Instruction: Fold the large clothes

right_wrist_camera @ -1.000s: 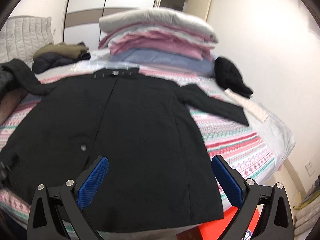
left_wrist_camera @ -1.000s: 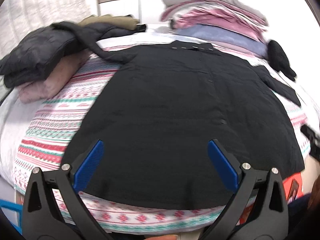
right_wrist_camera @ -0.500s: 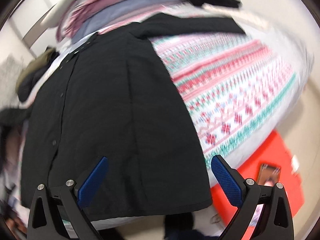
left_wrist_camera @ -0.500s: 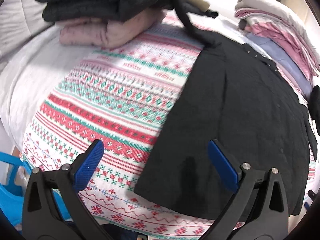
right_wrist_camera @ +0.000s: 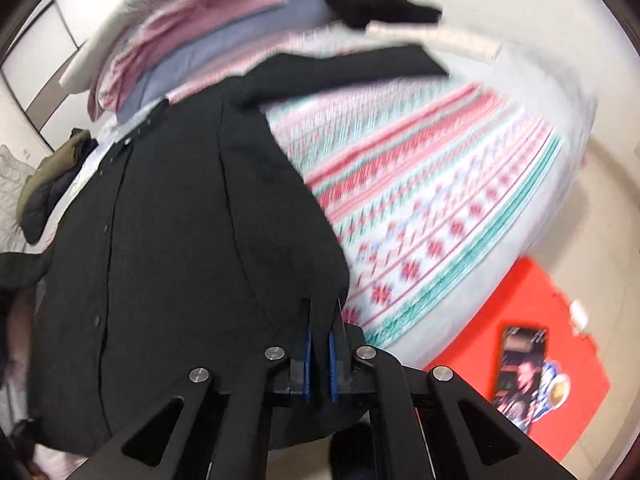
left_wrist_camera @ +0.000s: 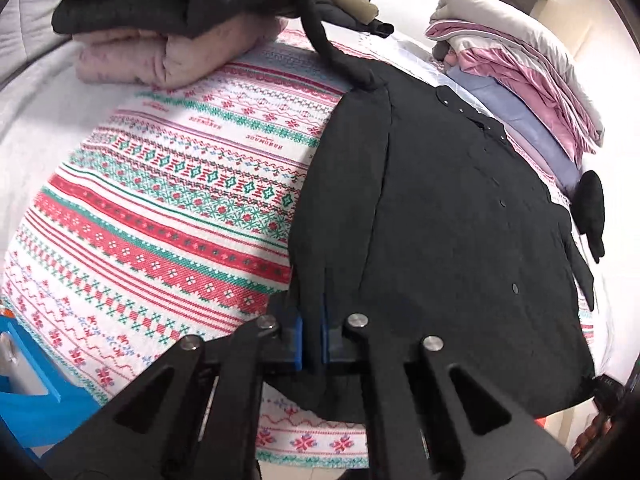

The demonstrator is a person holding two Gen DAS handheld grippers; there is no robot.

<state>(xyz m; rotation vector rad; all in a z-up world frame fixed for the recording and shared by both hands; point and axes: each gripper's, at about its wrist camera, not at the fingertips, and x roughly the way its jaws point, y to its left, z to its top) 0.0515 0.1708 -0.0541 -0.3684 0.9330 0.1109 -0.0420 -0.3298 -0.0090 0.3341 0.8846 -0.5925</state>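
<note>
A large black buttoned coat (left_wrist_camera: 440, 208) lies spread flat on a bed with a red, green and white patterned blanket (left_wrist_camera: 168, 208). My left gripper (left_wrist_camera: 312, 332) is shut on the coat's left bottom corner at the hem. My right gripper (right_wrist_camera: 320, 344) is shut on the coat's right bottom corner (right_wrist_camera: 316, 280). The coat also fills the left of the right wrist view (right_wrist_camera: 168, 248). One sleeve (right_wrist_camera: 344, 68) stretches out to the right across the blanket (right_wrist_camera: 440, 184); the other sleeve (left_wrist_camera: 324, 36) runs up onto a clothes pile.
Folded dark and pink clothes (left_wrist_camera: 168, 20) are stacked at the back left. A tall stack of quilts (left_wrist_camera: 520, 64) stands at the head of the bed, with a black garment (left_wrist_camera: 592, 208) beside it. A red box (right_wrist_camera: 540, 360) lies on the floor, a blue item (left_wrist_camera: 24, 392) at lower left.
Both grippers were open above the coat's hem; each moved out to a bottom corner and closed on the fabric there.
</note>
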